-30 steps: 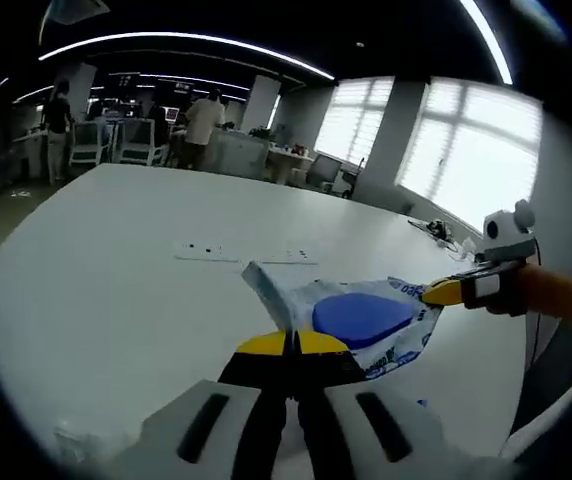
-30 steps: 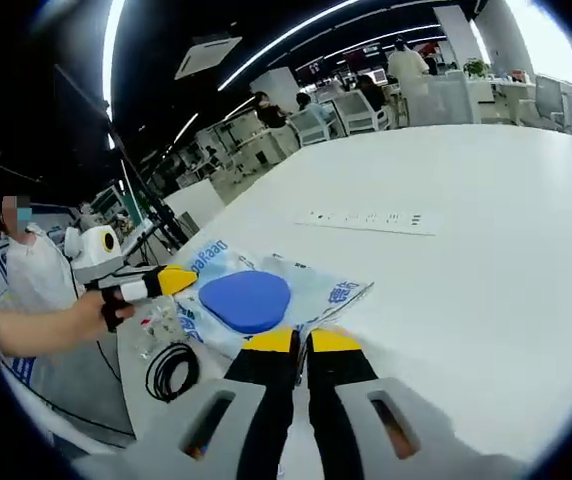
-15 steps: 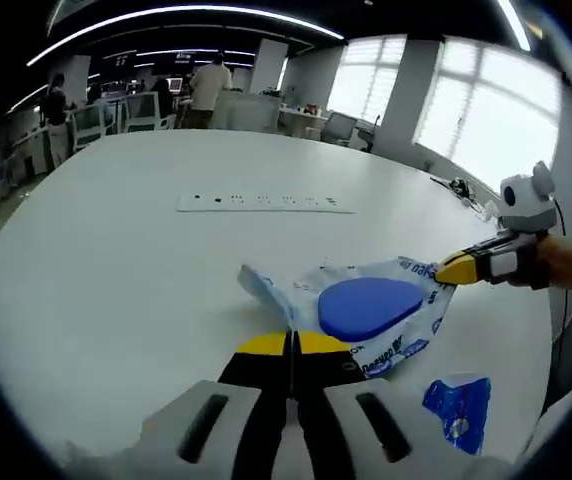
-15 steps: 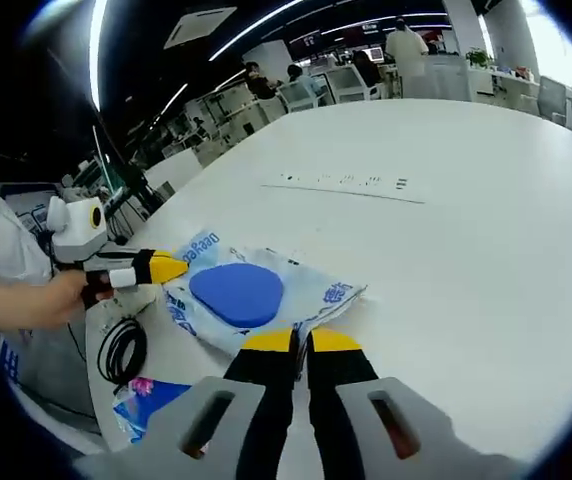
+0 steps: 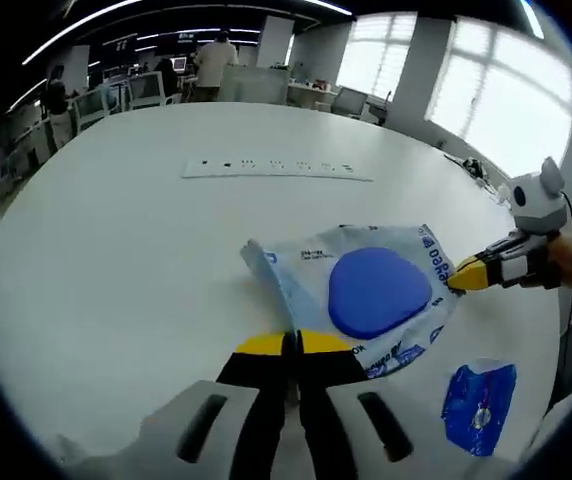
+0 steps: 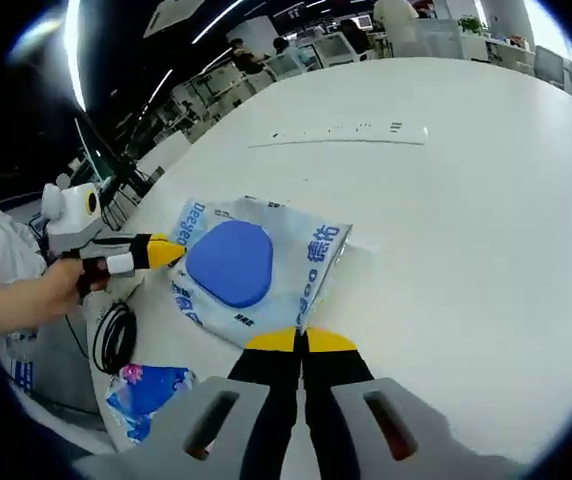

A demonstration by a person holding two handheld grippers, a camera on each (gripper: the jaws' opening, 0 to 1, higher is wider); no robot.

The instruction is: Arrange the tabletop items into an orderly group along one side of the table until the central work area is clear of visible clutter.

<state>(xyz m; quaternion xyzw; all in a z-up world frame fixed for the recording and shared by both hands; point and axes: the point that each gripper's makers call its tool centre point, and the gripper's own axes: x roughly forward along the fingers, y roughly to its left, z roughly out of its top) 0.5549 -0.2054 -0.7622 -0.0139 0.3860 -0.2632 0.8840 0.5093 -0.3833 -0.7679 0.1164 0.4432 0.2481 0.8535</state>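
Observation:
A clear printed plastic bag (image 5: 306,270) with a blue rounded pad (image 5: 379,291) inside lies spread just above the white table (image 5: 116,250). At the bottom of the left gripper view, my left gripper (image 5: 292,342) is shut on the bag's near edge. From the right, my right gripper (image 5: 458,278) pinches the bag's far corner. The right gripper view shows the same bag (image 6: 311,250) and pad (image 6: 228,262). There my right gripper (image 6: 301,338) is shut on its edge, and the left gripper (image 6: 176,250) holds the opposite corner.
A small blue packet (image 5: 478,405) lies by the table edge, also visible as a blue packet (image 6: 146,390) next to a coiled black cable (image 6: 116,335). A socket strip (image 5: 276,168) is set flush in the tabletop. People and desks stand far behind.
Both views have tilted down toward the table. The bag, held at both ends, has come lower and spread flatter, and the blue packet has come into sight.

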